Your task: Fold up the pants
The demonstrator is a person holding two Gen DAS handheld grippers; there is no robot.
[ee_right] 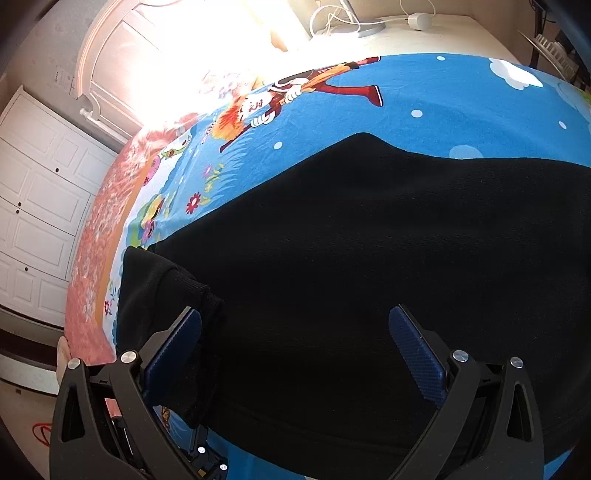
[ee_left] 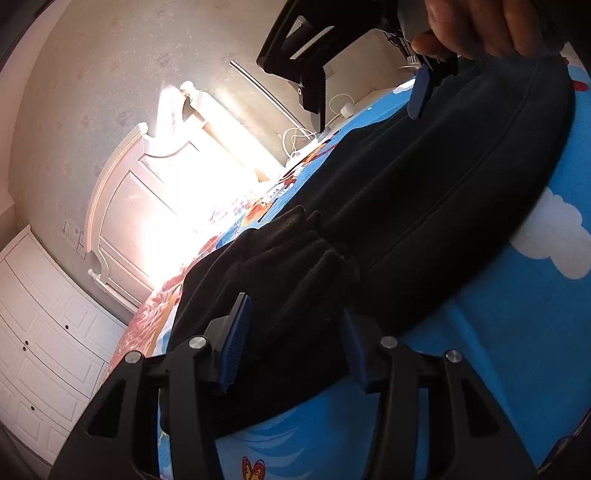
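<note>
Black pants [ee_left: 424,206] lie spread on a blue cartoon bedsheet [ee_left: 517,332]. In the left wrist view my left gripper [ee_left: 295,343] is open, its blue pads on either side of the bunched ribbed cuffs [ee_left: 295,251]. The right gripper [ee_left: 424,88] shows at the top of that view, held by a hand, at the far end of the pants. In the right wrist view the pants [ee_right: 351,240] fill the frame. My right gripper [ee_right: 295,354] is open just above the cloth, with a folded cuff [ee_right: 177,295] by its left finger.
A white headboard [ee_left: 122,206] stands at the bed's left in bright glare. White cabinets [ee_left: 40,332] line the wall. A bedside table with white cables and a charger [ee_right: 417,20] stands beyond the bed. The sheet [ee_right: 424,107] lies bare past the pants.
</note>
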